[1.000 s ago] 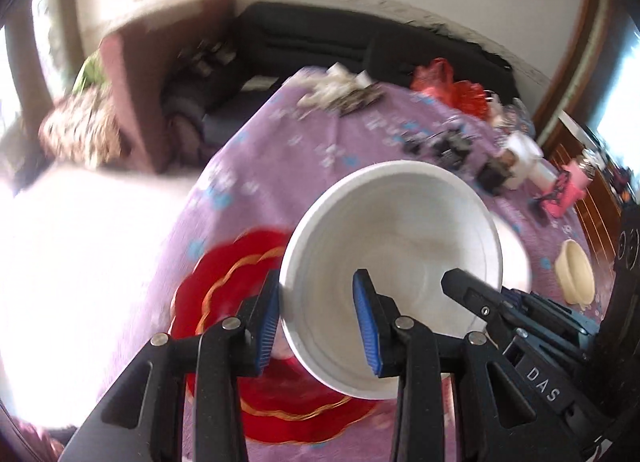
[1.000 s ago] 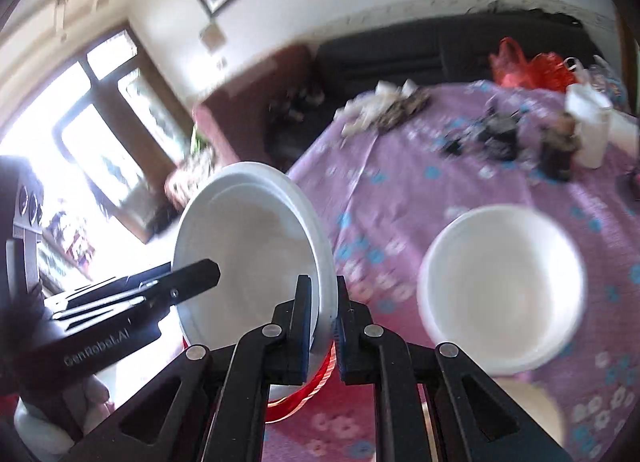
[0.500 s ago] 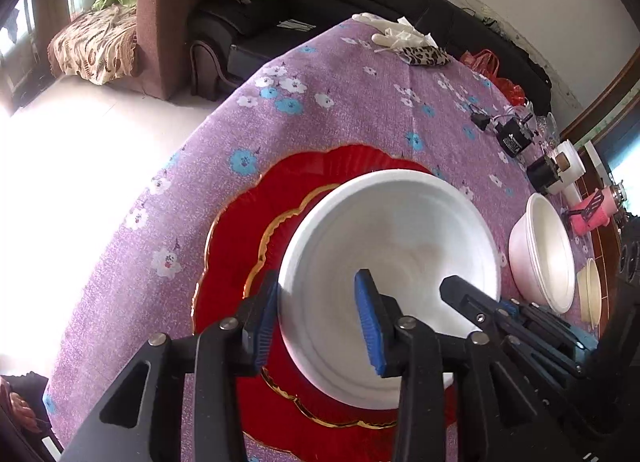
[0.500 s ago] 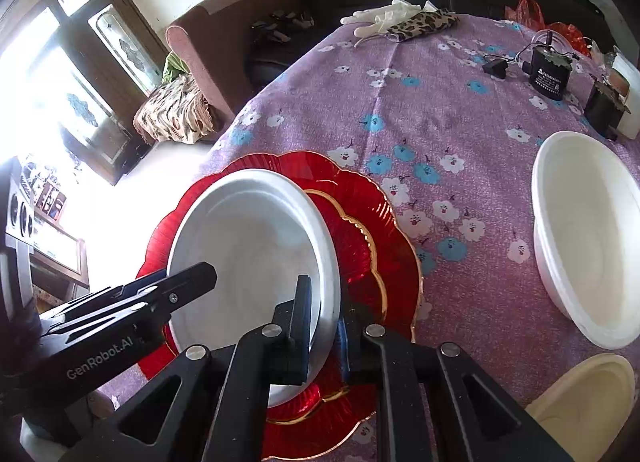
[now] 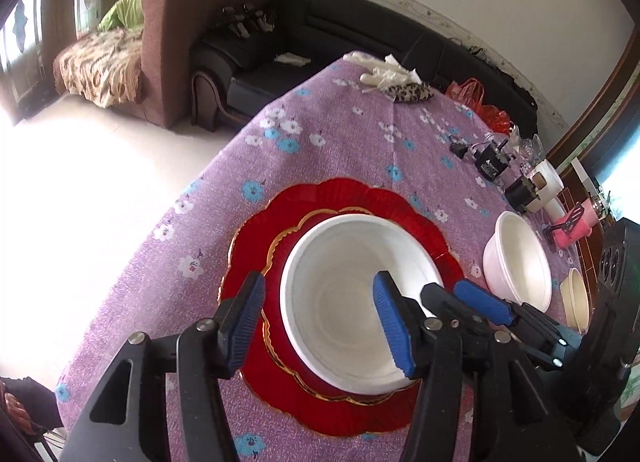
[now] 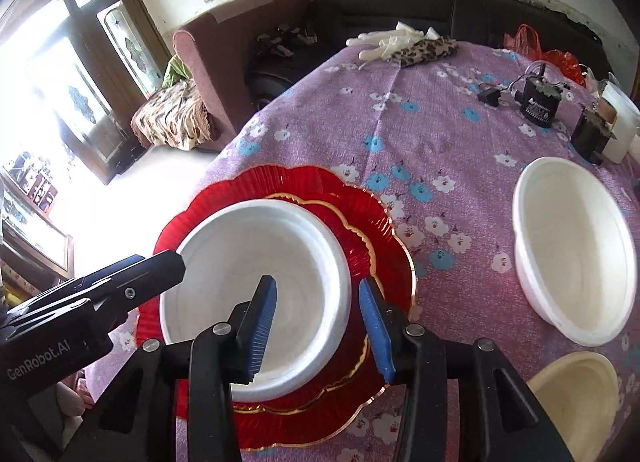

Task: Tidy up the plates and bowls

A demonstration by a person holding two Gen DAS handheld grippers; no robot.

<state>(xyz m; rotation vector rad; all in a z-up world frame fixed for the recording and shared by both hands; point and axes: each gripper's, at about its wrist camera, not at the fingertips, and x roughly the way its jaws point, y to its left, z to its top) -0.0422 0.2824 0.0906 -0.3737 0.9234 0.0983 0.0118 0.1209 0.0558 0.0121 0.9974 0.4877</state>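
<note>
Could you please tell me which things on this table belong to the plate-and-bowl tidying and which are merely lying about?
Job: white bowl on stacked red plates; second white bowl; cream bowl.

Lying about: white gloves, leopard-print cloth, black power adapter, red plastic bag.

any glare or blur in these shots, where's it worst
Left wrist view: floor left of the table blown out white; bowl sharp. Right wrist view: door overexposed, bowl slightly soft. Both views: fisheye bends the edges.
</note>
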